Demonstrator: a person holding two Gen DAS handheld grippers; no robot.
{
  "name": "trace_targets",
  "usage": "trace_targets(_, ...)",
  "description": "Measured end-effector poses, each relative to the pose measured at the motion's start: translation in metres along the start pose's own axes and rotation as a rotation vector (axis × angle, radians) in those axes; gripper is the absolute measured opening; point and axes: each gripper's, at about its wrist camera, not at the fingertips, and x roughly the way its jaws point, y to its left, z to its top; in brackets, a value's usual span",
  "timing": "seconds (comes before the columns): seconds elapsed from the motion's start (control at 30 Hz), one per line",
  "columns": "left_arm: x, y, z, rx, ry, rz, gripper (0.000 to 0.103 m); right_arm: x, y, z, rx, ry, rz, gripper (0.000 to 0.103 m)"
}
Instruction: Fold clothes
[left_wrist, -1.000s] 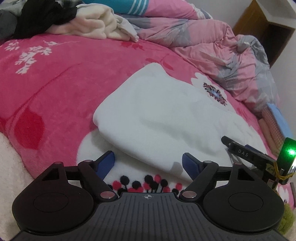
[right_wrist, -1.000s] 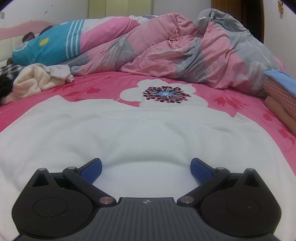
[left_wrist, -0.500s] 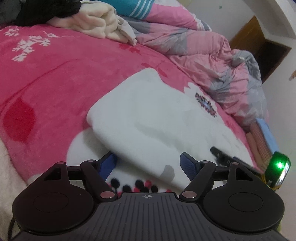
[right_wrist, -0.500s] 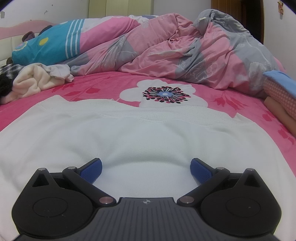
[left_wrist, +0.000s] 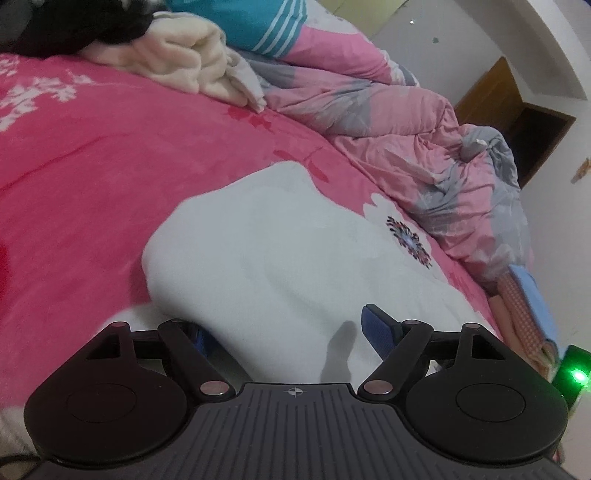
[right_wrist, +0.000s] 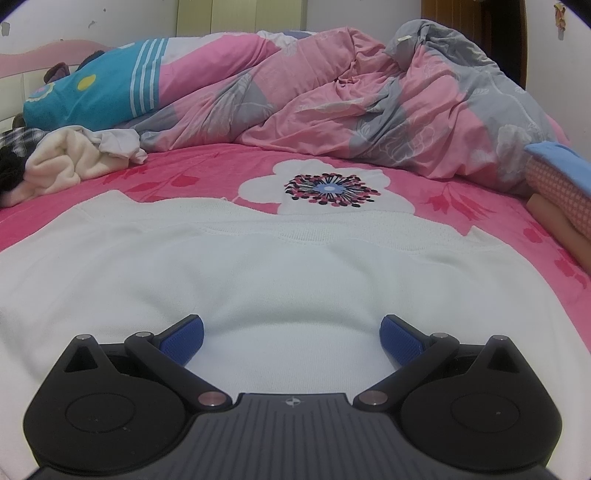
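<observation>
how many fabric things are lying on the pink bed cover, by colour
white: 1, the white garment laid flat in front
cream: 1, the cream bundle
black: 1, the black item beside it
pink and grey: 1, the rumpled quilt
teal striped: 1, the teal pillow
folded stack at the right edge: 3, blue, pink checked, peach
total: 8

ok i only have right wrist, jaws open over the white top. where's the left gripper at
Observer: The left gripper is at the white top's left edge, jaws open, with the edge between them but not pinched.
Operator: both fingers on top of the cloth
Observer: No. The right finger lies over the top surface, and the left finger is mostly hidden behind the edge of the cloth.
</observation>
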Motion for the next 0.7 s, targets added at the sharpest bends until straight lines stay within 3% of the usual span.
trace_targets(0.1,0.006,-0.006,0.0,0.024,-0.018,0.013,0.072,0.0,0.0,0.0,0.0,-0.003,0.0,0.103)
trace_targets(0.23,0.011,-0.012,0.005,0.032,-0.03,0.048,0.037,0.0,0.0,-0.001,0.0,-0.007,0.001,0.103)
trace_targets(0.33,0.01,-0.016,0.009,0.046,-0.042,0.073,0.025,0.0,-0.001,-0.002,0.001,-0.011,0.002,0.103)
trace_targets(0.5,0.0,-0.038,0.01,0.127,-0.105,0.085,0.019,0.0,-0.002,-0.003,0.003,-0.017,0.005,0.103)
trace_targets(0.7,-0.012,-0.08,0.016,0.256,-0.179,0.021,0.017,-0.002,-0.003,-0.004,0.006,-0.025,0.008,0.103)
